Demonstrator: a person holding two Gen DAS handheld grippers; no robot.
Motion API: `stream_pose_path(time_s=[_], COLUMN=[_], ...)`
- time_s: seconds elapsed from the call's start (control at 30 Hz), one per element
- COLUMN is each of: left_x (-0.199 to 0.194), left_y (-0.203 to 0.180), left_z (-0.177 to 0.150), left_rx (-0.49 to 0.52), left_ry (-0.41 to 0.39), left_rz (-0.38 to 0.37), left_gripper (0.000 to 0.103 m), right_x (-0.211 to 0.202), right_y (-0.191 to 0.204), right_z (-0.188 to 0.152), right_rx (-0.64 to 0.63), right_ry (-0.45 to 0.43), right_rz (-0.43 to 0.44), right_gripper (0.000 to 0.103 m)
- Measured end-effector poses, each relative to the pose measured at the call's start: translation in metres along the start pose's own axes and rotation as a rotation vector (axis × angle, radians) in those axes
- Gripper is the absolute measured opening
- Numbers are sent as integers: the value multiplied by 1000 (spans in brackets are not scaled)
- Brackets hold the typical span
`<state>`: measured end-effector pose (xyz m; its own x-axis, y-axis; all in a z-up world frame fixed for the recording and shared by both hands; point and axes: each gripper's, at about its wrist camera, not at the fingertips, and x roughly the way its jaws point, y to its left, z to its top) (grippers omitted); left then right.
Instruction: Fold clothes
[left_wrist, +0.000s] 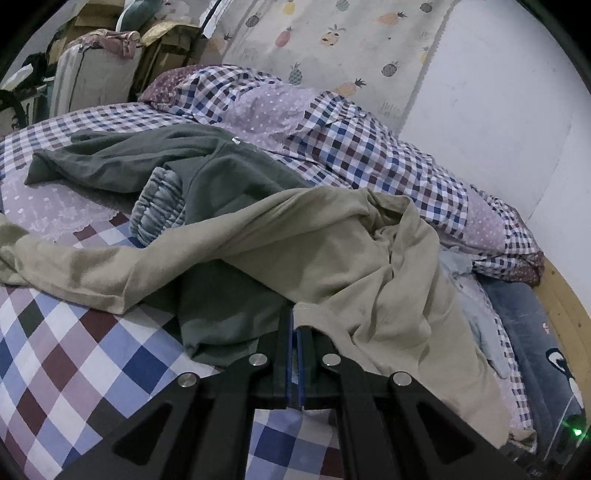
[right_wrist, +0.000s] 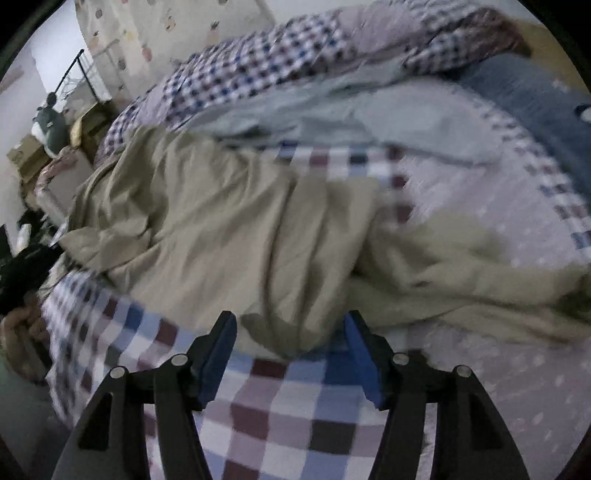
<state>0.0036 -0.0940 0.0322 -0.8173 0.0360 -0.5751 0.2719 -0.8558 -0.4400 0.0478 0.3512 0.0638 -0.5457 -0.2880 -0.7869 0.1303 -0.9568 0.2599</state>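
Bed: checked bedspread (left_wrist: 74, 350) in blue, maroon and white squares, with pale lilac dotted patches mixed in, covers the whole surface

Beige shirt (left_wrist: 332, 258): lies crumpled across the middle of the bed, one long sleeve trailing off toward the left in the left wrist view; in the right wrist view the same cloth (right_wrist: 221, 229) spreads wide and wrinkled over the bedspread (right_wrist: 295, 413)

Left gripper (left_wrist: 294, 317): jaws pinched together on a hemmed edge of the beige shirt, the seam sticking up right between the tips

Right gripper (right_wrist: 290, 325): jaws spread wide, nothing between them but air; a lobe of the beige shirt sits just ahead in the gap, and I can't tell if the blue pads (right_wrist: 356, 354) touch it (that view is pretty smeared)

Green shirt (left_wrist: 177, 162): dark grey-green, sprawled behind and partly under the beige one

Ribbed grey piece (left_wrist: 159, 206): bunched up just beside the green shirt, touching it

Quilt (left_wrist: 332, 125): same checked pattern, heaped along the wall side of the bed

Pale blue cloth (right_wrist: 332, 114): flat near the quilt, beyond the beige shirt

Pineapple curtain (left_wrist: 332, 37): hangs behind the bed

Boxes (left_wrist: 92, 22): stacked in the far left corner

Hand (right_wrist: 22, 332): at the left edge of the right wrist view, blurry
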Motion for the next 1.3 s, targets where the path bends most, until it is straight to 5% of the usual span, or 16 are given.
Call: stream_pose_path(time_s=[0.03,0.07,0.1,0.2,0.33,0.4,0.43,0.53,0.73,0.9,1.1,1.13,1.17,1.23,1.3], left_x=[-1,-2,-4,-12,-16,-14,-12,-7,-1,5,5,5,5,3,-3], left_y=[1,2,3,8,13,13,14,17,18,15,16,15,16,18,21], left_z=[0,1,2,5,7,7,8,8,7,6,5,5,4,5,6], left_rx=[-4,-9,-14,-41,-53,-35,-19,-25,-24,-9,-15,-14,-14,-21,-43], left_ry=[-2,-9,-18,-48,-59,-44,-34,-6,29,48,59,58,57,35,-2], left_rz=[-2,-7,-12,-37,-52,-44,-35,-32,-26,-8,7,9,13,42,63], left_gripper=[0,0,0,0,0,0,0,0,0,0,0,0,0,0,0], right_x=[1,2,2,-15,-77,-82,-75,-50,-40,-27,3,6,3,-23,-80], right_y=[-1,0,0,7,-37,-62,-74,-99,-40,30,41,42,45,49,36], right_z=[2,3,5,16,22,17,14,7,18,7,-15,-18,-19,-17,-8], right_rx=[-7,-21,-35,-89,267,428,478,546,242,-77,-143,-148,-167,-176,-67], right_ry=[12,18,24,-60,-489,-489,-443,-298,-278,-157,30,52,39,-79,-306], right_rz=[24,43,63,29,-274,-475,-496,-381,-189,-58,8,20,4,-71,-148], right_gripper=[54,22,5,5,11,20,23,32,46,46,45,29,3,2,2])
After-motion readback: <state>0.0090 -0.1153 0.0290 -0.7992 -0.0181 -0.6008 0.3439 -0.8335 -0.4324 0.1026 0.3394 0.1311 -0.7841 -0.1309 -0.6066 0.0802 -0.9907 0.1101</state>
